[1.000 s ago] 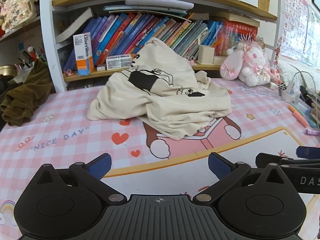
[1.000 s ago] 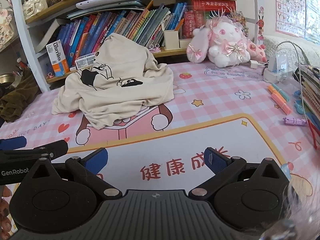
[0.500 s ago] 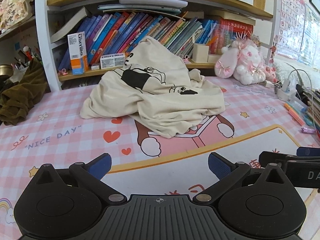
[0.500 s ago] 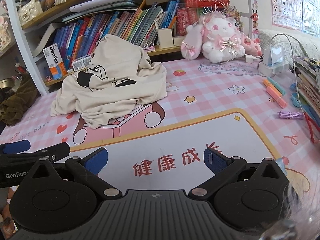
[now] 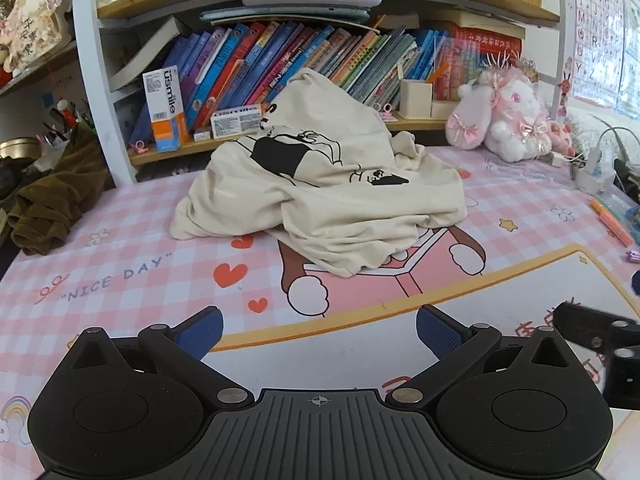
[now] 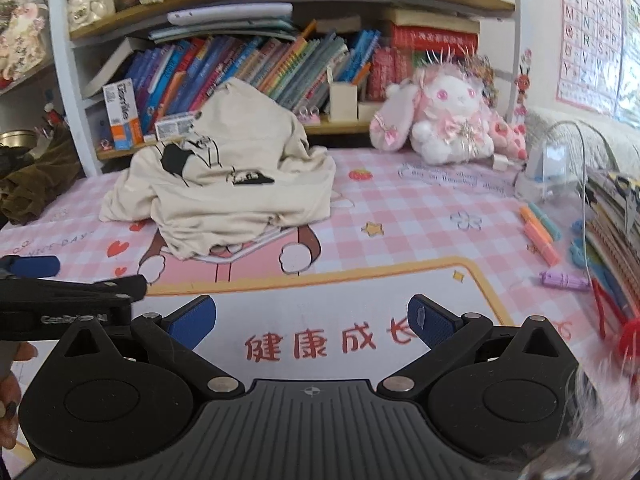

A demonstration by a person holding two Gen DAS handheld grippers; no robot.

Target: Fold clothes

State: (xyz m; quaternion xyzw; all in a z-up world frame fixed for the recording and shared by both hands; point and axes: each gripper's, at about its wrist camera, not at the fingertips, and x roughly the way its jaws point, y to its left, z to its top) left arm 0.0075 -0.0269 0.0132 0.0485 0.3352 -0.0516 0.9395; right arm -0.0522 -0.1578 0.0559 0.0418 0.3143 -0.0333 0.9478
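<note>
A cream shirt (image 5: pixel 320 196) with a black cartoon print lies crumpled in a heap on the pink checked desk mat (image 5: pixel 132 248), leaning against the lower bookshelf. The right wrist view shows the same cream shirt (image 6: pixel 224 196) at centre left. My left gripper (image 5: pixel 319 332) hovers open over the mat, well short of the heap, nothing between its blue pads. My right gripper (image 6: pixel 312 322) is also open and empty, above the red printed characters on the mat. Each gripper shows at the edge of the other's view.
A bookshelf (image 5: pixel 280 64) full of books stands behind the shirt. A pink plush rabbit (image 6: pixel 440 120) sits at the back right. A brown garment (image 5: pixel 52 200) lies at the left edge. Markers (image 6: pixel 540 236), a cable and stacked notebooks (image 6: pixel 616 248) crowd the right side.
Both grippers have shifted slightly over the mat, the left one drifting right and closer to the shirt. Both stay open. The shirt has not moved.
</note>
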